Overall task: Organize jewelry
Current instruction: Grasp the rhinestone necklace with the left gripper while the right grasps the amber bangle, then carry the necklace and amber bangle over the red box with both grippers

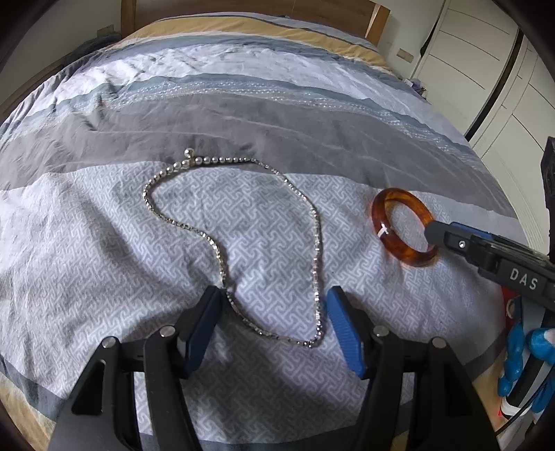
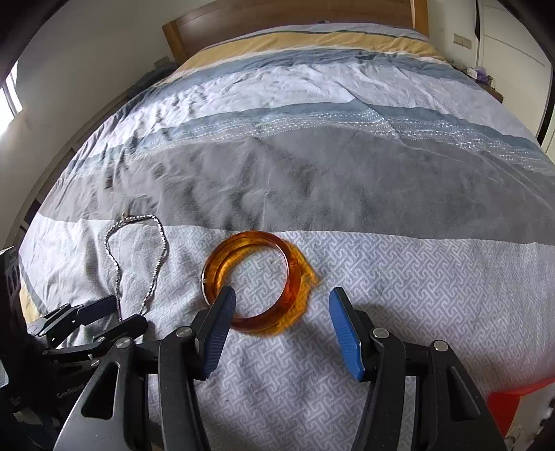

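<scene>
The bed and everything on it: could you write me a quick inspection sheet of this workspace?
Surface: bedspread, striped grey, blue and white, wrinkled.
Job's things: silver necklace lying in a loose loop; amber bangle lying flat to its right, apart from it.
Clutter: red object at the bed's near right edge, unclear what.
Grippers: left gripper open, straddling the necklace's near end; right gripper open at the bangle's near rim.
Cables: dark cable beside the right gripper's handle.
Surroundings: wooden headboard, white wardrobe doors.
</scene>
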### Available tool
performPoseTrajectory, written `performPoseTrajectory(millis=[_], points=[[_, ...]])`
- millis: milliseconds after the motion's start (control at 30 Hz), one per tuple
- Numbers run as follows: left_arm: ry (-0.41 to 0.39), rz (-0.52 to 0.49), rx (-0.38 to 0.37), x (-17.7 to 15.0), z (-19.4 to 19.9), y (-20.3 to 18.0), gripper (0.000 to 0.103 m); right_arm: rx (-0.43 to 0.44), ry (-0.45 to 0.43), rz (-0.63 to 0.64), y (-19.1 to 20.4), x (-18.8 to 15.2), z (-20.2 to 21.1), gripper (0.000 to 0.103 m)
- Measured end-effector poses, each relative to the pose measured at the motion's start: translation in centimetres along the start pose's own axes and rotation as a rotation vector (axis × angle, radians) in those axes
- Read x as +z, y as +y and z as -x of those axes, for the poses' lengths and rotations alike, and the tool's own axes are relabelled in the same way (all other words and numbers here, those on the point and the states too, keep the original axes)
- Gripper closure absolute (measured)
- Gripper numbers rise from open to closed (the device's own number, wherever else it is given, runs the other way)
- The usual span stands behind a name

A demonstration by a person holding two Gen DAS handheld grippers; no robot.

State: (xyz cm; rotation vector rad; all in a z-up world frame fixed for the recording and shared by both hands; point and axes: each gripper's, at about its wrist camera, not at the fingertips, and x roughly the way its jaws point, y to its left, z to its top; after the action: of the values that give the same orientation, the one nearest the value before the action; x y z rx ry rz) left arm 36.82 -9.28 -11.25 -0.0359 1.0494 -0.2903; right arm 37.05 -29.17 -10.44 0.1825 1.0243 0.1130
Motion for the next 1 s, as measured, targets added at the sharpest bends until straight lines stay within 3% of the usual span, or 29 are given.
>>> performPoseTrajectory(millis=[200, 400, 500, 567, 667, 1000], points=[[0.006, -0.019, 0.036, 0.6, -1.6, -0.4, 0.037, -0.033, 0.013, 0.007, -0.3, 0.7, -2.6, 0.048], [-0.032, -0.007, 0.051, 1.3, -2.2, -0.5, 0.040, -0.098, 0.005, 0.073, 0.2, 0.6, -3.9, 0.074], [-0.052, -0.001, 0.059, 1.4, -2.1, -0.2, 0.058, -0.110, -0.001, 0.070, -0.1, 0.4, -3.9, 0.090], [-0.063, 0.014, 0.052, 1.4, -1.9, 0.2, 0.079, -0.104, -0.006, 0.064, -0.3, 0.3, -3.7, 0.091], [-0.070, 0.036, 0.010, 1.4, -1.3, 0.8, 0.099, -0.113, -0.029, 0.062, -0.2, 0.0, -3.1, 0.092], [-0.149, 0.014, -0.050, 0.7, 3.8, -0.2, 0.099, -0.123, -0.133, 0.088, 1.3, -1.8, 2.4, 0.093]])
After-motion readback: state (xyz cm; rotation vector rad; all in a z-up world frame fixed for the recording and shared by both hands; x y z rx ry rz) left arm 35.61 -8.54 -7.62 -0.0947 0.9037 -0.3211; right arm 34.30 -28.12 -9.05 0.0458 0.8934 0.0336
